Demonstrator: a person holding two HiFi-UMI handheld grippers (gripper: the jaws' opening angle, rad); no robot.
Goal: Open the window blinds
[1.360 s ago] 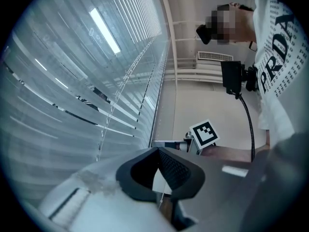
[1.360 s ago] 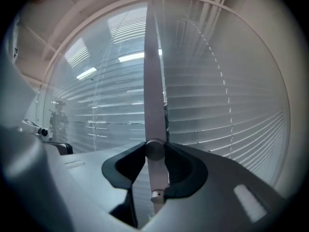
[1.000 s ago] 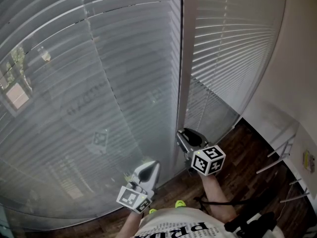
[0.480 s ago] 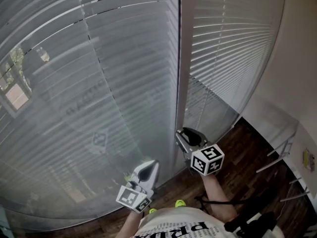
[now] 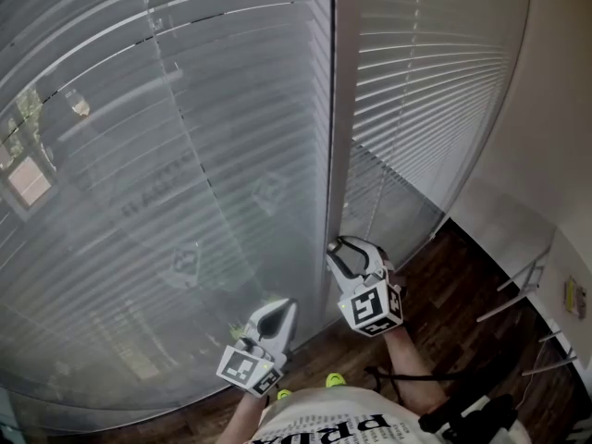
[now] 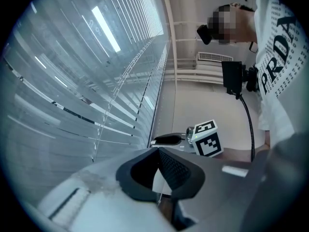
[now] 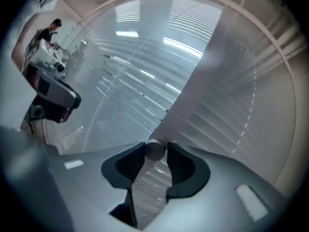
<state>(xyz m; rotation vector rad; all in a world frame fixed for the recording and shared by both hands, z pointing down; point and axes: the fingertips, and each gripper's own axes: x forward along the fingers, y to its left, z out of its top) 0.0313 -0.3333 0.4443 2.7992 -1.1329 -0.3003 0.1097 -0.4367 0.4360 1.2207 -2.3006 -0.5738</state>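
Observation:
Two slatted blinds hang shut, the left blind [image 5: 185, 155] and the right blind [image 5: 425, 91], with a white window post [image 5: 339, 109] between them. My right gripper [image 5: 342, 248] points at the foot of that post. Its jaws have just been opening, but the round end of the tilt wand [image 7: 154, 150] still sits pinched between the pads. The wand's stem is hard to tell from the post. My left gripper [image 5: 279, 308] hangs lower left, close to the left blind, jaws together [image 6: 158, 151] with only a pale sliver between them.
Dark wood floor [image 5: 462, 285] runs along the foot of the windows. A white wall [image 5: 555, 109] closes the right side, with thin metal rails [image 5: 527, 285] at its base. A black cable [image 5: 407, 377] trails from the person's right arm [image 5: 407, 368].
My right gripper has rolled about its own axis; its marker cube has swung down and to the left. The left gripper has stayed put. The slats look much the same.

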